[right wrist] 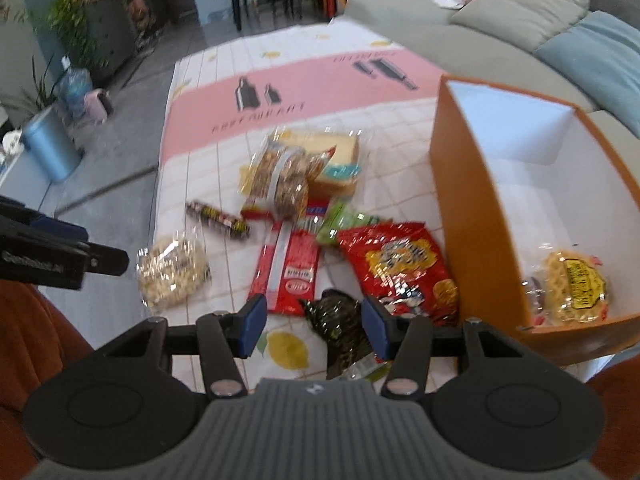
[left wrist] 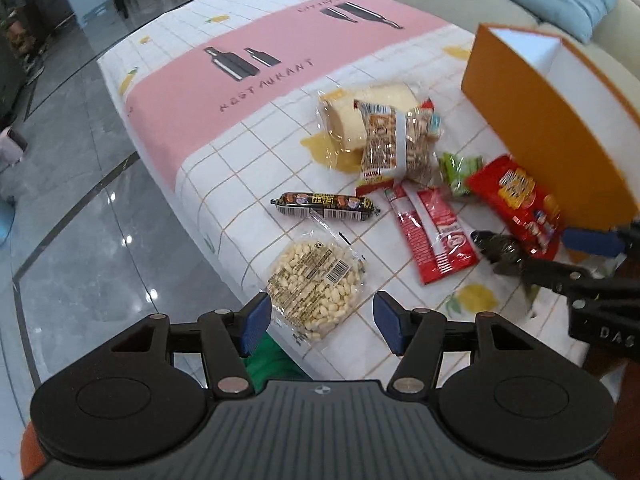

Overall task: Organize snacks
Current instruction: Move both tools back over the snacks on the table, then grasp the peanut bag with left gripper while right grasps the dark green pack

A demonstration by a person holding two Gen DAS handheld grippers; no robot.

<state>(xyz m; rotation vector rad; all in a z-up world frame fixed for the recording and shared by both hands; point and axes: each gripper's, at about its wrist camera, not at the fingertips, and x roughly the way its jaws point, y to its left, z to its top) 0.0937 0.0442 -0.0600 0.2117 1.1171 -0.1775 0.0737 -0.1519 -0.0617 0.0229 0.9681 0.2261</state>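
Note:
Snacks lie on a checked tablecloth [left wrist: 256, 152] beside an orange box [left wrist: 520, 128] [right wrist: 460, 200] that holds a yellow noodle pack [right wrist: 576, 284]. My left gripper [left wrist: 322, 322] [right wrist: 92, 244] is open over a clear bag of white nuts [left wrist: 316, 284] [right wrist: 172, 276], whose near end lies between its blue pads without touching them. My right gripper [right wrist: 316, 326] [left wrist: 540, 254] is open around a black packet [right wrist: 340, 328] [left wrist: 496, 246], with a gap at its left pad. Close by are a red chips bag [left wrist: 516, 200] [right wrist: 400, 268], red sachets [left wrist: 432, 236] [right wrist: 288, 268] and a dark sausage stick [left wrist: 324, 204] [right wrist: 218, 216].
Farther back lie a mixed-nut bag [left wrist: 396, 144] [right wrist: 280, 176], wrapped bread [left wrist: 360, 112] [right wrist: 340, 148] and a green packet [left wrist: 460, 168] [right wrist: 340, 216]. A sofa [right wrist: 500, 28] runs behind the table. The table edge drops to a tiled floor [left wrist: 80, 200] on the left.

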